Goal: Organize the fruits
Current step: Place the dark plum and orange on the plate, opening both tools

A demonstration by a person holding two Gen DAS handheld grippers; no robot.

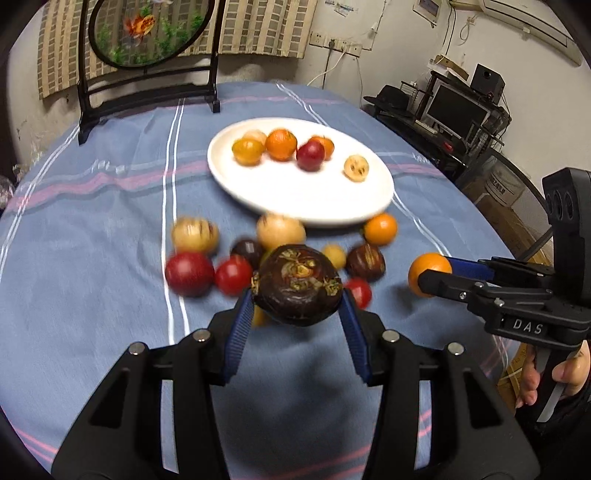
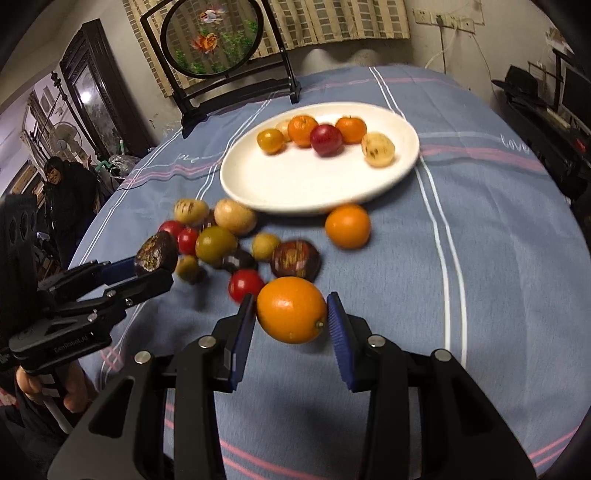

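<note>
My left gripper (image 1: 297,297) is shut on a dark brown round fruit (image 1: 297,286) with a dried calyx on top, and holds it above the cloth. In the right wrist view the same fruit (image 2: 157,251) sits in that gripper (image 2: 155,266) at the left. My right gripper (image 2: 291,314) is shut on an orange fruit (image 2: 290,310), also off the cloth; it shows at the right of the left wrist view (image 1: 424,267). Beyond both stands a white plate (image 1: 295,206) with several fruits on it. A loose pile of red, yellow, brown and orange fruits (image 2: 221,243) lies before the plate.
The blue striped tablecloth (image 2: 480,258) covers a round table. A black-framed round screen with a goldfish picture (image 1: 147,33) stands at the far edge. A single orange (image 2: 347,225) lies near the plate's rim. A person's hand (image 1: 565,373) holds the right gripper's handle.
</note>
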